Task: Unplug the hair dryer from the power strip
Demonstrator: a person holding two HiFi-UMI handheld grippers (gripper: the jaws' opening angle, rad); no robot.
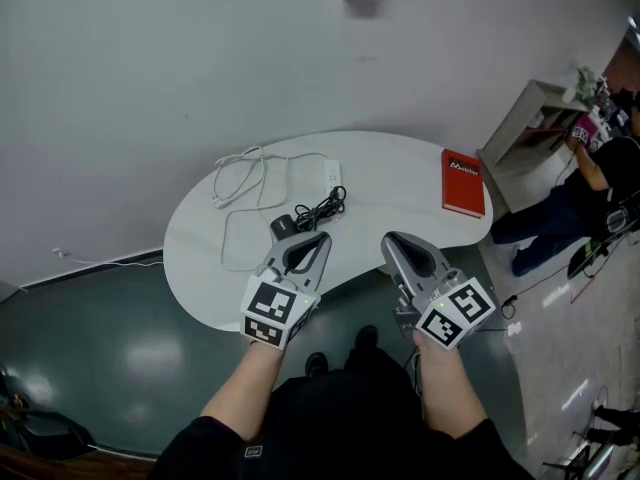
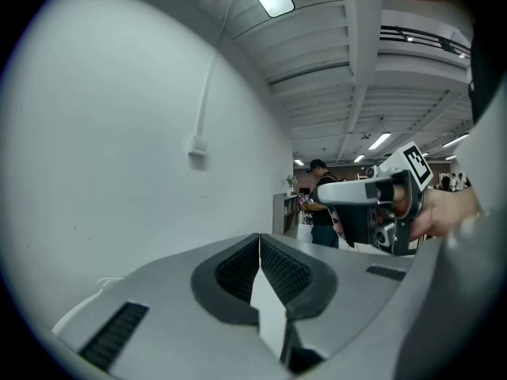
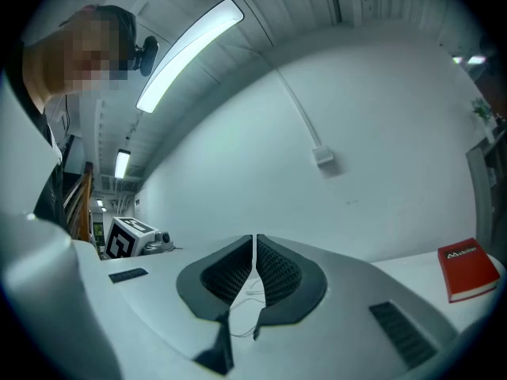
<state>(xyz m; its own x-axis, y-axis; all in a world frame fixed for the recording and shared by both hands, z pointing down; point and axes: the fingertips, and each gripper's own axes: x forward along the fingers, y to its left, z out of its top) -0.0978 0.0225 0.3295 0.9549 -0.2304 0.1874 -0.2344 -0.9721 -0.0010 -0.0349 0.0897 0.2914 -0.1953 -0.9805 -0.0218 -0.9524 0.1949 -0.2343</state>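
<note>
The left tongs (image 1: 320, 240) and right tongs (image 1: 393, 240) are both pressed together and empty. The hair dryer (image 1: 283, 226) lies on the desk (image 1: 400, 183) just beyond the left tips. The power strip (image 1: 332, 174) lies farther ahead, its long axis running away from the person. One pair should pin the strip while the other pulls the plug straight out (not by its cord).

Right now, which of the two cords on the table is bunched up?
The black cord, bundled beside the hair dryer; the white cord sprawls in loose loops.
</note>
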